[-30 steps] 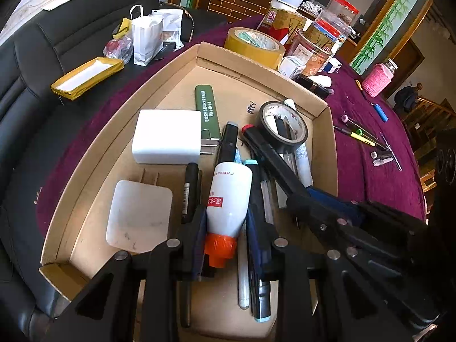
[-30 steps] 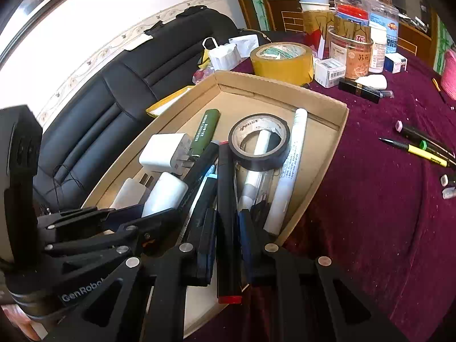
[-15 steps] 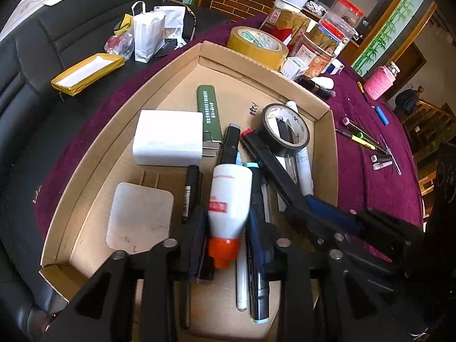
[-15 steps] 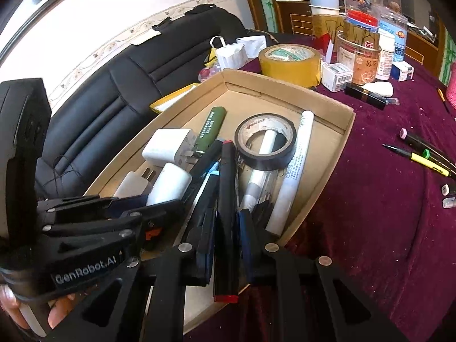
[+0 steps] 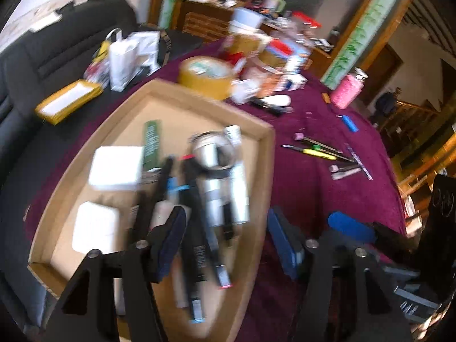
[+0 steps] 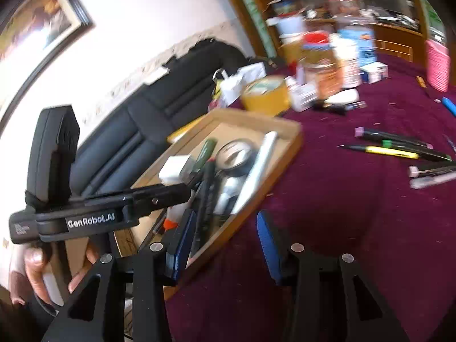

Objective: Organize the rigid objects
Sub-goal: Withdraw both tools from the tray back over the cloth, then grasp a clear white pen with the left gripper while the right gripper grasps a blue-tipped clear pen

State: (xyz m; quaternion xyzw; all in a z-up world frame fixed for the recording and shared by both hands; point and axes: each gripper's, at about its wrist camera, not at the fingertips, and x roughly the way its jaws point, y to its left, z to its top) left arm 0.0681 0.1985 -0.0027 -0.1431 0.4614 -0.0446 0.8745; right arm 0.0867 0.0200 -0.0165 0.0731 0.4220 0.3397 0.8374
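The cardboard tray [image 5: 266, 154] holds a white bottle with an orange cap [image 6: 171, 218], black pens [image 5: 199, 245], a black tape roll [image 5: 212, 154], a white marker [image 5: 238, 176], a green stick [image 5: 151, 142] and a white charger block [image 5: 114, 168]. My left gripper [image 5: 226, 242] hovers over the tray's near right part; its jaws are opening with nothing pressed between them. Above the tray's near corner and the purple cloth, my right gripper [image 6: 225, 245] is opening too, with nothing between its jaws. The left gripper [image 6: 114, 208] also shows in the right wrist view, with a hand [image 6: 37, 270] holding it.
Loose pens [image 6: 393, 145] and markers lie on the purple cloth [image 6: 342, 228] right of the tray. A yellow tape roll [image 5: 205, 74], jars [image 6: 322, 65] and boxes crowd the far side. A pink bottle [image 5: 346, 91] stands far right, and a black sofa [image 5: 42, 57] runs along the left.
Both grippers have let go: the white bottle and the red-capped black pen now lie in the tray. Both have opened, risen and swung right, and the views are blurred.
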